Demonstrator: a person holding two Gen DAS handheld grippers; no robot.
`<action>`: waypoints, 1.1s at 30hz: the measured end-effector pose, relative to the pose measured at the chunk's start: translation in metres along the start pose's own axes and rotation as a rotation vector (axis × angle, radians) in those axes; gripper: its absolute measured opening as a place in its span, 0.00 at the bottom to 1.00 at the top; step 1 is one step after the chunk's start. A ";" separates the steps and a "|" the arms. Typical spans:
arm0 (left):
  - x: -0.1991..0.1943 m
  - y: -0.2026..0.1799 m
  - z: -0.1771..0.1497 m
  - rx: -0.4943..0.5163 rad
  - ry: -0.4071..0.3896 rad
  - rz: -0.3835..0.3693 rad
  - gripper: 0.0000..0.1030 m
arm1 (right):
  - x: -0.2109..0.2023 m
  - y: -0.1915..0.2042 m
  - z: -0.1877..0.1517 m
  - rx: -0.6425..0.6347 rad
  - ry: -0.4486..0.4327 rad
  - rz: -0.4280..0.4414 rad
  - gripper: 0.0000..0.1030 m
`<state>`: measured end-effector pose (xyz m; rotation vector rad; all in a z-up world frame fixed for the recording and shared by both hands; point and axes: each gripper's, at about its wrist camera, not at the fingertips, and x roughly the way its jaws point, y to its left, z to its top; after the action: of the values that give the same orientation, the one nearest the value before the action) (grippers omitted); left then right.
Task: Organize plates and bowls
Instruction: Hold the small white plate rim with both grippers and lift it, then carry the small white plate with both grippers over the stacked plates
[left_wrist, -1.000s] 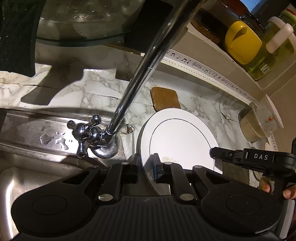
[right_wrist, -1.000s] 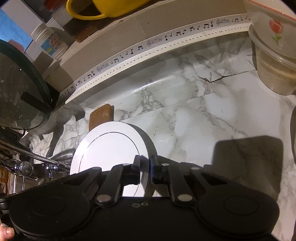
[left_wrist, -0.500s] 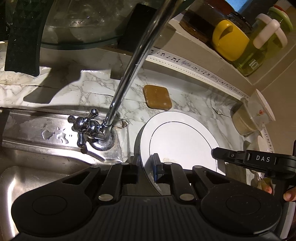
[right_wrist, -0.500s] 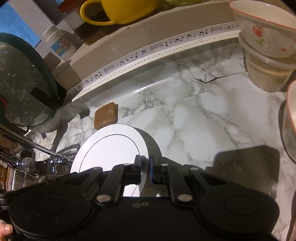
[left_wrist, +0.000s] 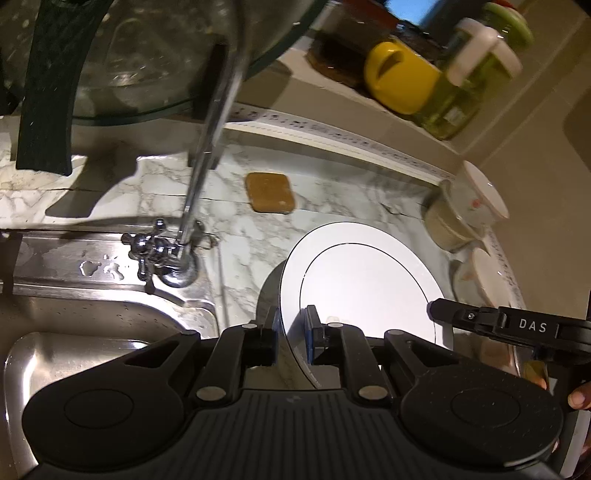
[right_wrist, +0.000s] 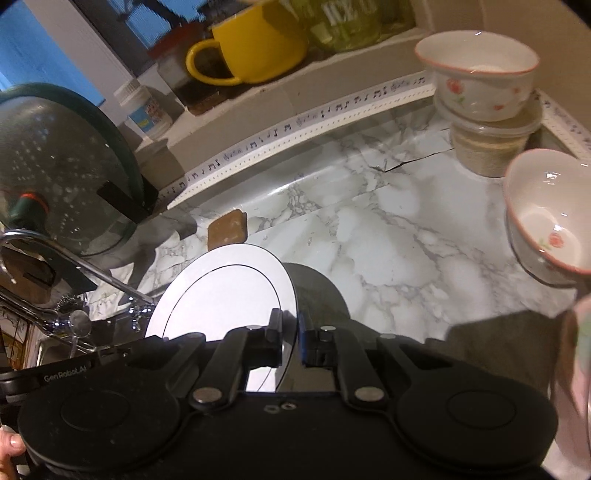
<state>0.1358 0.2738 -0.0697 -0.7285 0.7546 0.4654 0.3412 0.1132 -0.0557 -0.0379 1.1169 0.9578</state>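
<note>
A white plate (left_wrist: 362, 280) with a thin dark ring is held above the marble counter (right_wrist: 388, 236) by both grippers. My left gripper (left_wrist: 291, 332) is shut on its left rim. My right gripper (right_wrist: 290, 332) is shut on its right rim; the plate also shows in the right wrist view (right_wrist: 225, 291). A floral bowl (right_wrist: 480, 74) sits on a lidded plastic tub (right_wrist: 495, 147) at the back right. A second floral bowl (right_wrist: 546, 218) stands at the right edge.
A steel sink (left_wrist: 92, 332) and chrome tap (left_wrist: 166, 254) lie left. A brown sponge (left_wrist: 269, 192) rests on the counter. A glass pot lid (right_wrist: 62, 173) leans at the back left. A yellow mug (right_wrist: 255, 44) and green bottle (left_wrist: 469, 81) stand on the ledge.
Both grippers have risen and drawn back with the plate, so the counter, sponge and bowls look further off. The second floral bowl has come into the right wrist view.
</note>
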 end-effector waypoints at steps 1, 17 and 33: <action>-0.003 -0.002 -0.001 0.005 0.001 -0.008 0.12 | -0.006 0.000 -0.003 0.004 -0.009 -0.002 0.08; -0.028 -0.036 -0.042 0.109 0.072 -0.089 0.12 | -0.085 -0.009 -0.065 0.122 -0.089 -0.041 0.08; -0.037 -0.076 -0.087 0.245 0.146 -0.141 0.12 | -0.141 -0.031 -0.131 0.239 -0.143 -0.091 0.07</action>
<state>0.1198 0.1548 -0.0539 -0.5850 0.8732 0.1886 0.2509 -0.0570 -0.0232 0.1708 1.0807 0.7294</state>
